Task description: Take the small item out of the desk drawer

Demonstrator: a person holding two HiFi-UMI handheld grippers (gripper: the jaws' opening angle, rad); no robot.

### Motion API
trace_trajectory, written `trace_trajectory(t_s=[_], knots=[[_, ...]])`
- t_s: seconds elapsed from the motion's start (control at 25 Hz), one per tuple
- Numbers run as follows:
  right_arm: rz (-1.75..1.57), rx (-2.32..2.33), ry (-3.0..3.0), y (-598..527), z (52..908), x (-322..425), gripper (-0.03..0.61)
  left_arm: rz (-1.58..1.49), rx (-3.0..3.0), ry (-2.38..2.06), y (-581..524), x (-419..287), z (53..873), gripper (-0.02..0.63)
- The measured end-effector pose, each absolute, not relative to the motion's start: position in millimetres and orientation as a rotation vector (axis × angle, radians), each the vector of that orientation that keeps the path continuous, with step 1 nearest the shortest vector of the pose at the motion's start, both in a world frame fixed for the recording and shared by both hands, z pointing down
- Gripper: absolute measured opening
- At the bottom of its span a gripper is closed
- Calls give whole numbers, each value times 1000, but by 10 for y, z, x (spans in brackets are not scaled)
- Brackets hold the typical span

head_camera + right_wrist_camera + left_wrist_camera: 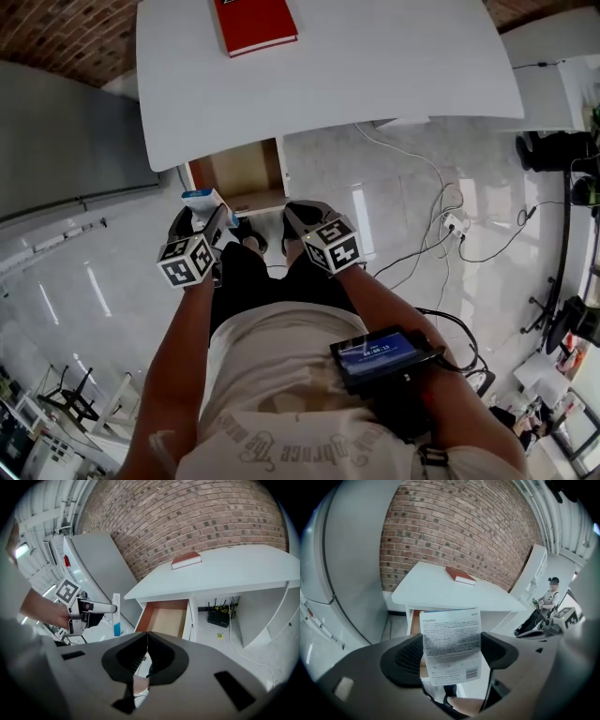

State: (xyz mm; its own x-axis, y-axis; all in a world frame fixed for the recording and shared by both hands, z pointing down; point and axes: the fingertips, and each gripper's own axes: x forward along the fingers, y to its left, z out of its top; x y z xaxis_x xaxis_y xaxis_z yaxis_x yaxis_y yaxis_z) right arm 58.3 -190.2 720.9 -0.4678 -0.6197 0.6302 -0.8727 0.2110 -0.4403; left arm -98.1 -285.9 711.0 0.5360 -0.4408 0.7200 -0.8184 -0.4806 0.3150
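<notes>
- The left claw (450, 656) is clamped on a small white printed box (451, 641), held upright in the air before the counter's (375, 66) front edge.
- The right claw (146, 656) has its jaws pressed together on nothing.
- The drawer (165, 622) stands open under the counter's front edge.
- A red book (255, 22) lies near the far edge.

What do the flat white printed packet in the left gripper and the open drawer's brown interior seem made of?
The flat white printed packet looks like thin matte cardboard: crisp edges, fine print, barcode. The brown drawer interior is probably smooth wooden board: even tan, grain unclear.
</notes>
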Motion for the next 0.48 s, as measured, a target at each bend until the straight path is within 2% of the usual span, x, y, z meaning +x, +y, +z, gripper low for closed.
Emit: trace_trajectory(t_s=[0.48], knots=[[1016,1392,-2231,-2070,6863,574,6,645,2173,-1024,-2809,-1044,6708,385]])
